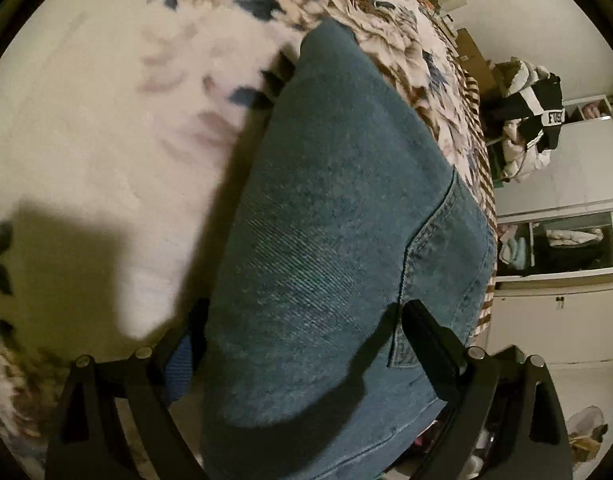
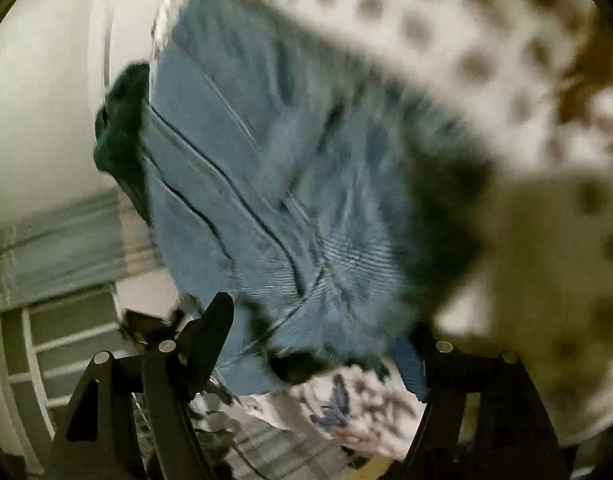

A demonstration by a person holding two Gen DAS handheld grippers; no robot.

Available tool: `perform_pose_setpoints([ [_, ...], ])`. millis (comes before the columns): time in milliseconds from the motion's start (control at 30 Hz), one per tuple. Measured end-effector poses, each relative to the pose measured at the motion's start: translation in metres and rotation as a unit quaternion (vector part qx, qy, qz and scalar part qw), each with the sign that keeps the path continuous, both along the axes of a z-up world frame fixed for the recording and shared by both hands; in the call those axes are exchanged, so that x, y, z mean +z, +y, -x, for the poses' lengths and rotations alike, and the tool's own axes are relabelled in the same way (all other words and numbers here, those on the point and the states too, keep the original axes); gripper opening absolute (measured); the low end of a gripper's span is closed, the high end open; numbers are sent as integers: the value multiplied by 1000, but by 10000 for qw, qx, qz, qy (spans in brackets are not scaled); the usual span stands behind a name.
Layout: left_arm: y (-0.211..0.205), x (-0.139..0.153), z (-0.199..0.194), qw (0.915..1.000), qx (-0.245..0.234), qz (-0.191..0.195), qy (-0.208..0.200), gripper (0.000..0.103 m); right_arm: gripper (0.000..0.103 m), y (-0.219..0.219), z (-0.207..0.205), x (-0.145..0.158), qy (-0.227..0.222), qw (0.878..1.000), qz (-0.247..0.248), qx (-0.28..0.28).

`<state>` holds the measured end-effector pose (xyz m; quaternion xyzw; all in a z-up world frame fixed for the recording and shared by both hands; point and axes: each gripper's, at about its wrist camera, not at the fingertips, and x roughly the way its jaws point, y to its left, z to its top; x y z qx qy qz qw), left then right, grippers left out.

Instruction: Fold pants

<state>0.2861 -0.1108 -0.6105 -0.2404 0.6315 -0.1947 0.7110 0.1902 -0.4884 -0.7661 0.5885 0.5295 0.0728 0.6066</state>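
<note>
1. So the jeans (image 1: 338,216) are lying on the bed, on top of a fluffy floral blanket (image 1: 86,128), already doubled over into a thick denim slab. One long side runs right along the bed's edge, next to the wardrobe side of the room.

2. Left gripper (image 1: 302,336): jaws spread wide, one on each side of the near end of the jeans. The denim sits between them, but I can't see either pad pressing on it, so I'd call that apart and holding nothing. My guess is it's straddling the fabric like that to line up a pinch on the edge.

3. Right gripper (image 2: 318,344): also apart, with the fingers either side of a corner of the jeans (image 2: 274,184). That view is pretty smeared, but nothing looks clamped there either. You can see seams and stacked layers at this end, plus a bit of dark green cloth (image 2: 122,120) peeking out at the far side. No idea what that is.

4. Why both at once? Probably because denim this heavy flops if you lift one corner only, so grabbing two spots keeps the fold square.

5. Risk as I see it: pinching only the top layer and peeling the stack open.
</note>
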Motion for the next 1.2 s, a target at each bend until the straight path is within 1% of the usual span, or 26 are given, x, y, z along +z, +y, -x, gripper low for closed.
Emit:
perform_pose_setpoints([
  [33,0,-2,1,10000,-18,0,-12,96,81,6,-6,-2,-167,9998,-26,-48],
  [67,1,-3,1,10000,-33,29,-31,98,81,12,-13,-2,-363,9992,-79,-118],
  [100,0,-3,2,10000,-56,59,-49,99,81,17,-20,0,-422,9990,-65,-139],
  [167,0,-3,2,9999,-114,38,-61,99,82,24,-29,7,-628,9975,-147,-285],
  [233,0,-3,2,9998,-166,28,-64,99,81,27,-30,16,-863,9943,-382,-489],
  [267,0,-3,2,9998,-187,34,-64,99,81,28,-32,21,-945,9936,-353,-503],
  [333,1,-5,2,9998,-187,58,-58,99,81,34,-39,24,-939,9950,-55,-338],
  [400,1,-7,1,9998,-186,48,-62,100,79,41,-45,20,-811,9963,49,-298],
  [467,0,-7,0,9999,-141,69,-33,100,78,46,-50,33,-881,9955,200,-295],
  [533,2,-8,-1,9999,-76,128,-5,100,74,53,-52,53,-1103,9925,517,-95],
  [567,3,-9,-1,9999,-61,155,6,100,74,58,-56,56,-1089,9917,678,-13],
  [600,3,-10,-1,9998,-47,177,16,100,75,54,-58,53,-1012,9924,692,-51],
  [667,2,-10,-3,9998,-66,162,24,100,74,51,-62,33,-739,9955,520,-291],
  [700,1,-9,-3,9998,-73,160,16,100,67,51,-61,27,-677,9959,474,-364],
  [767,1,-6,-1,9996,-101,250,-111,100,58,53,-65,25,-628,9958,479,-459],
  [800,1,-3,0,9991,-95,357,-220,92,50,57,-67,31,-654,9951,584,-458],
  [833,2,1,2,9981,-80,508,-344,82,43,61,-68,38,-673,9943,710,-433],
  [867,2,5,4,9978,-86,510,-404,74,40,64,-69,40,-687,9935,798,-434],
  [900,4,8,6,9977,-101,502,-454,53,36,66,-68,47,-716,9928,840,-475],
  [933,7,10,7,9972,-85,567,-471,41,34,69,-68,53,-725,9925,845,-506],
  [1000,13,15,11,9965,32,701,-457,32,31,72,-71,68,-779,9912,939,-515],
  [1067,17,26,15,9956,78,772,-532,29,30,77,-79,87,-869,9897,1051,-439],
  [1100,17,33,16,9953,69,785,-566,26,29,72,-77,101,-898,9894,1064,-419],
  [1167,18,48,17,9943,99,841,-645,26,29,77,-87,121,-963,9884,1119,-357],
  [1200,21,58,18,9936,116,893,-689,25,29,72,-92,130,-996,9882,1117,-336],
])
